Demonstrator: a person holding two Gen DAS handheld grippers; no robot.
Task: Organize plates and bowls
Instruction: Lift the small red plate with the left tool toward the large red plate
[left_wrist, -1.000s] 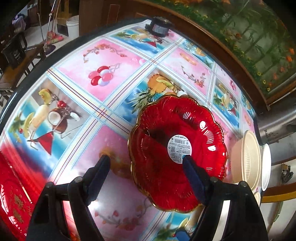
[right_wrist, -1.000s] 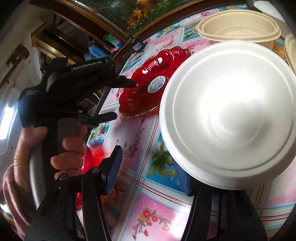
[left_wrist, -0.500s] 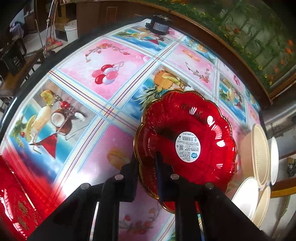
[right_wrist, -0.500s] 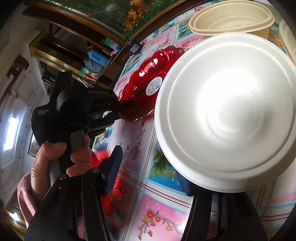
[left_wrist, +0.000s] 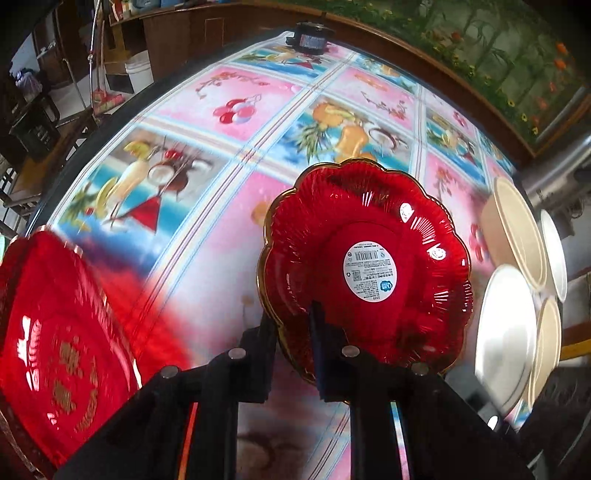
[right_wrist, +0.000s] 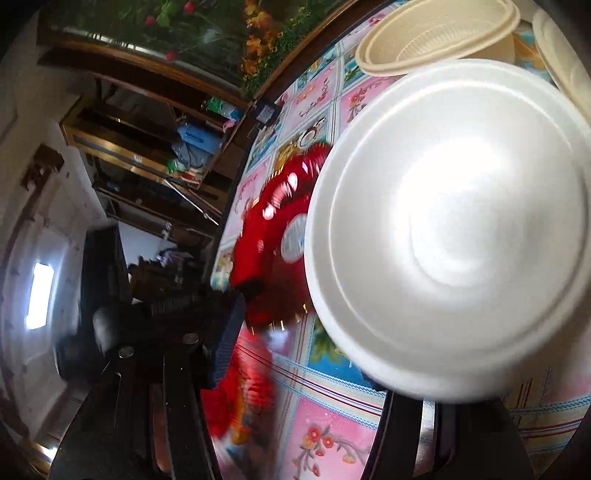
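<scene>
Left gripper (left_wrist: 291, 332) was clamped on the near rim of the red scalloped plate (left_wrist: 369, 266), one finger outside, one inside; plate sat tilted over the fruit-print tablecloth (left_wrist: 229, 110), round label (left_wrist: 370, 273) facing up. Red tray (left_wrist: 55, 332) was at far left. Right gripper (right_wrist: 303, 354) had jaws about half apart; white plate (right_wrist: 454, 229) covered its right finger, so grip couldn't be confirmed. Beige bowl (right_wrist: 439, 33) sat behind the white plate.
</scene>
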